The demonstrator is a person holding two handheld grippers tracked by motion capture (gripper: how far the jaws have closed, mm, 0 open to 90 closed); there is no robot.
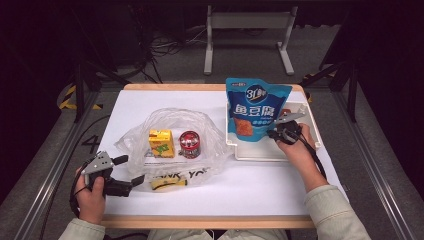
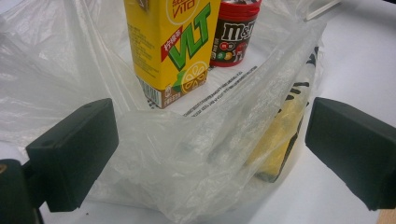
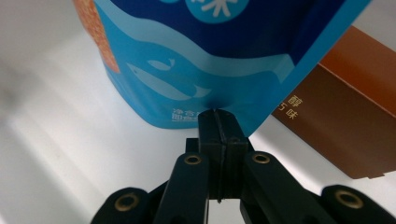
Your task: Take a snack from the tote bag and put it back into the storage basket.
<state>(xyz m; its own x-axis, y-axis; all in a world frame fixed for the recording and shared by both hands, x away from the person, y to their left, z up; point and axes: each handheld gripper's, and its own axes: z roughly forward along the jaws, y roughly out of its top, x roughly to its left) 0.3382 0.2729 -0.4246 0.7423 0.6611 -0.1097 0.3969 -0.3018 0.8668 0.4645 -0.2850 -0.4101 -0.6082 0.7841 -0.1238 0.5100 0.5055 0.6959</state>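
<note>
Right gripper view has the right gripper (image 3: 217, 122) with its fingers clamped on the bottom edge of the blue snack pouch (image 3: 219, 60), pinching only a thin strip of film. In the high view the pouch (image 1: 255, 110) stands upright over the white tray (image 1: 260, 150) at the right of the counter (image 1: 260, 185). Such a narrow pinch could let the pouch slip or swing, and it may knock the brown box (image 3: 345, 121) just beside it. The left gripper (image 1: 131, 170), fingers spread and holding nothing, sits at the near rim of the clear plastic bag (image 1: 170, 125); unheld, the mouth may sag against the yellow carton (image 1: 161, 142) and red can (image 1: 189, 144).
</note>
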